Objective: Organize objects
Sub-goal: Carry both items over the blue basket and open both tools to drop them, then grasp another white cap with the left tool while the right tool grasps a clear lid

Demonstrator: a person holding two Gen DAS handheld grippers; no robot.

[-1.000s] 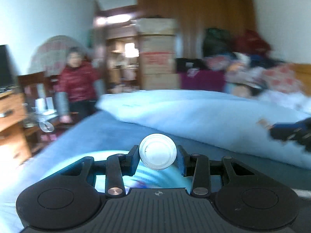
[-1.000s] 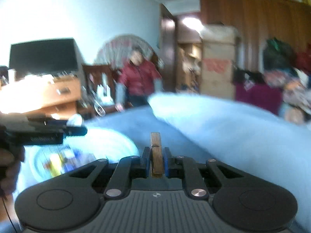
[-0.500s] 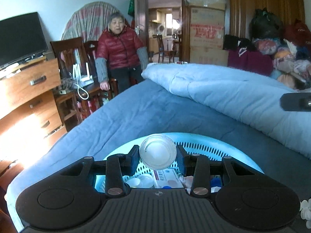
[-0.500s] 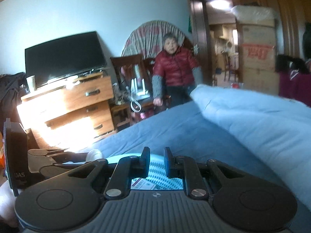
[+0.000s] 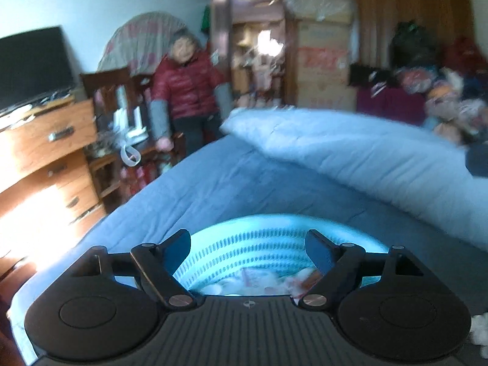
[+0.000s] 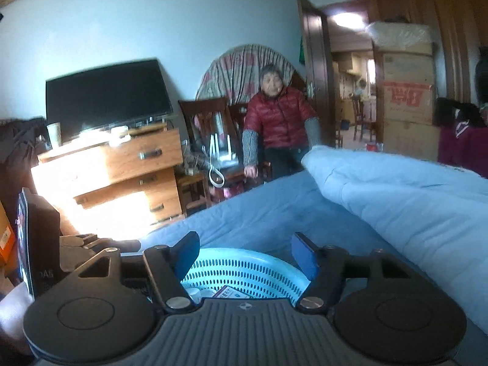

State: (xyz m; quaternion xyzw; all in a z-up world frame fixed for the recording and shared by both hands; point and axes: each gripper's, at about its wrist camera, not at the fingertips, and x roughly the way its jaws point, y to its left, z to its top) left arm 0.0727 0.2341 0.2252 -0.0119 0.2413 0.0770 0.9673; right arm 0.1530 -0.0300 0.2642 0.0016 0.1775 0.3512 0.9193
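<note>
The blue-covered bed (image 6: 262, 210) fills the lower half of both views, a paler folded quilt (image 6: 405, 195) lying along its right side. The left wrist view is blurred, so the far clutter cannot be made out. On the bed sits a round turquoise basket (image 5: 259, 244), its near half hidden behind both gripper bodies; the small things in it are mostly cut off, a white printed box (image 6: 233, 293) showing writing too small to read. A stacked carton (image 6: 407, 97) bears red characters, illegible. The left gripper (image 5: 247, 248) and right gripper (image 6: 244, 254) hang above the basket, jaws opening, nothing between them.
</note>
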